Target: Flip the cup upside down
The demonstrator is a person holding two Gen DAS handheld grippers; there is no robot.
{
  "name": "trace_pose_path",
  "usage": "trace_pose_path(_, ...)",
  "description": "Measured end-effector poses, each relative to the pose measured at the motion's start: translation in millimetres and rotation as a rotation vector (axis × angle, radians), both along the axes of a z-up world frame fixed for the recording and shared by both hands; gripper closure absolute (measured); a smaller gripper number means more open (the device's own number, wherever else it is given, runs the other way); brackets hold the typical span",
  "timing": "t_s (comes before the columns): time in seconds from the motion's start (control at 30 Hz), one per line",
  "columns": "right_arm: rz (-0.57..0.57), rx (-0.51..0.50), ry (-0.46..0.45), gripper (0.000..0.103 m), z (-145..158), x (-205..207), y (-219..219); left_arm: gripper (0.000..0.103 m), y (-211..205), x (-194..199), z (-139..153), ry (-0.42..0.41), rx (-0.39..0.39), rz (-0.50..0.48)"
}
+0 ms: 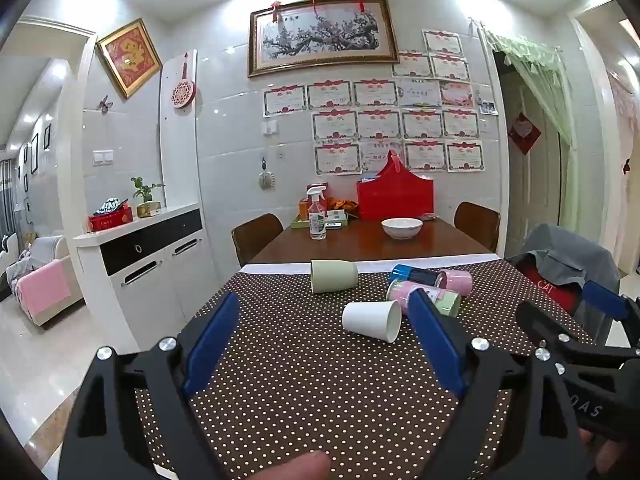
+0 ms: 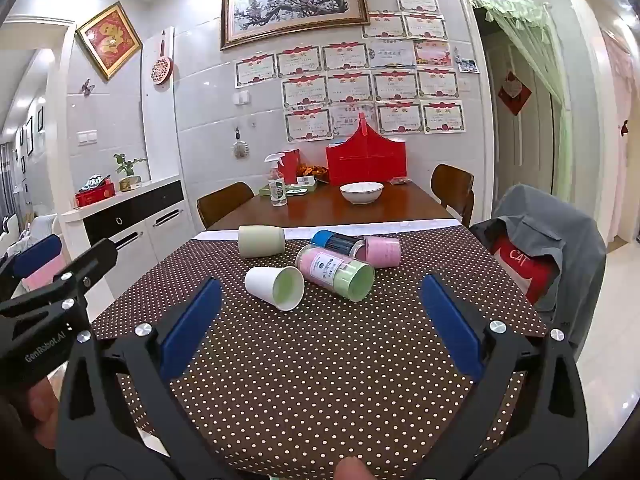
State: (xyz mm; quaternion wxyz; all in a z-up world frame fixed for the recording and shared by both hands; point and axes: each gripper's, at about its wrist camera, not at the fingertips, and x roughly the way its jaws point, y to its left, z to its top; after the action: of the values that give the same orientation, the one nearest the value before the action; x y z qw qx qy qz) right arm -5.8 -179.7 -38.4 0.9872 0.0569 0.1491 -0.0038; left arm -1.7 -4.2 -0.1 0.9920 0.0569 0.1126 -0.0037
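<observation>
Now both grippers spread wide, holding nothing: left gripper (image 1: 324, 344), right gripper (image 2: 320, 320). White cup (image 2: 275, 288) lies on side ahead, between fingers, on dotted tablecloth (image 2: 320, 380).

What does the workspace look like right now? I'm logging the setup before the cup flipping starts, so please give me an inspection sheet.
Surface: brown polka-dot tablecloth over the near end of a wooden table.
Job's things: white paper cup, grey-green cup, pink cup, all lying on their sides.
Clutter: pink-and-green canister and blue-capped bottle on their sides; white bowl, spray bottle, red box farther back.
Grippers: left gripper and right gripper both open, holding nothing.
Cables: nothing seen.
Surroundings: chairs, white sideboard, certificates on the tiled wall.
</observation>
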Motion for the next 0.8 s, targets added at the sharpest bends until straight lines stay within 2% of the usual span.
trace_pose_path(0.2, -0.007, 0.006, -0.010, 0.006, 2, -2, -1, 0.018, 0, 5, 0, 0.014, -0.012, 0.002)
trace_pose_path(0.23, -0.007, 0.007, -0.008, 0.006, -2, -1, -2, 0.018, 0, -1, 7, 0.009, -0.010, 0.002)
trace_pose_path(0.8, -0.022, 0.016, -0.023, 0.006, 8, -3, 0, 0.018, 6, -3, -1, 0.001, -0.044, -0.016)
